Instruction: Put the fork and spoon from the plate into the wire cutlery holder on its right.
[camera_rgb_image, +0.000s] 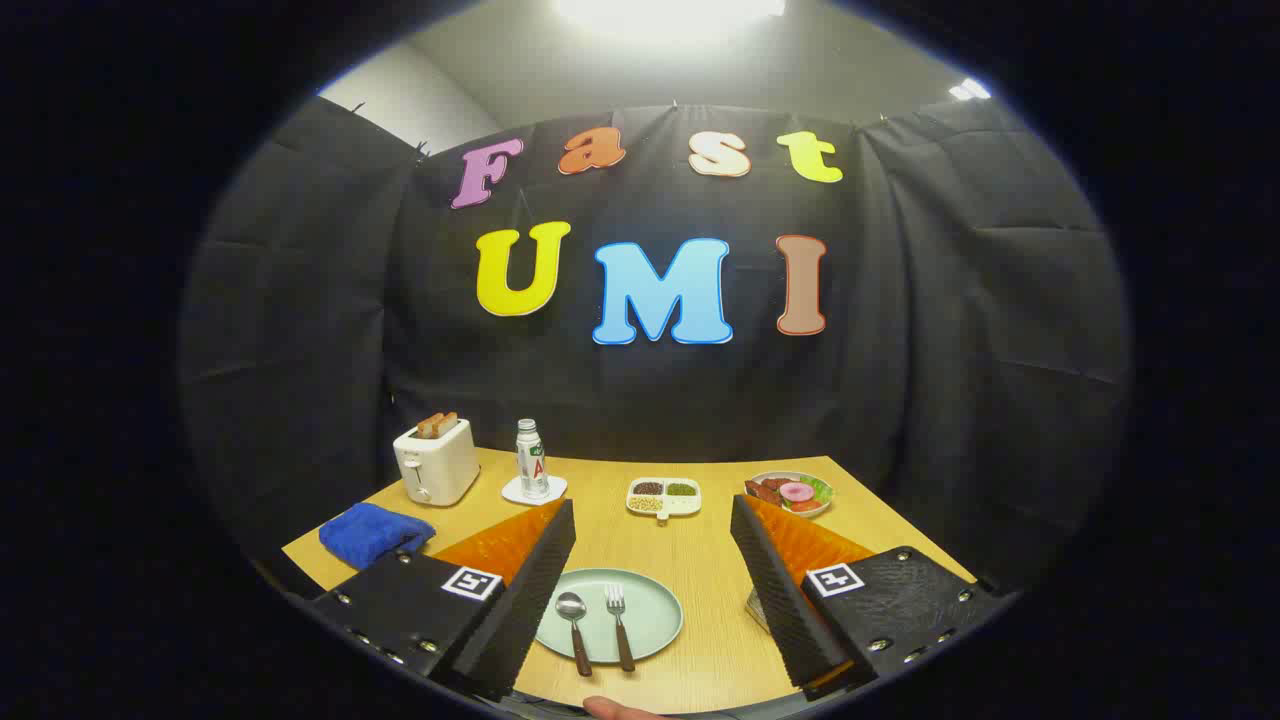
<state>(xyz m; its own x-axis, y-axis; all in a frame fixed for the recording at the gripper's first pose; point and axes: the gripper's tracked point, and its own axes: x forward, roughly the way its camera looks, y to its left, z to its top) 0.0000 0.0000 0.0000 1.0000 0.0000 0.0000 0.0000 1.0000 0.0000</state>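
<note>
So nothing's been picked up yet, this looks like the very start: the hand-held gripper hangs above the near side of the tabletop with its fingers spread wide and nothing between them. The pale green plate sits right in the gap, and both pieces are lying on it, the spoon on the left and the fork just beside it on the right, not touching. They're roughly parallel, long axes running near-to-far: bowl and tines point away toward the back wall, dark handles point back toward the gripper and stick out over the plate's near rim. The wire cutlery holder is mostly hidden behind the right finger, just a bit peeking out right of the plate. Next move, I'd guess: drop down, choose one, and line the fingers up across a handle, since closing along its length would probably just slide off.
</note>
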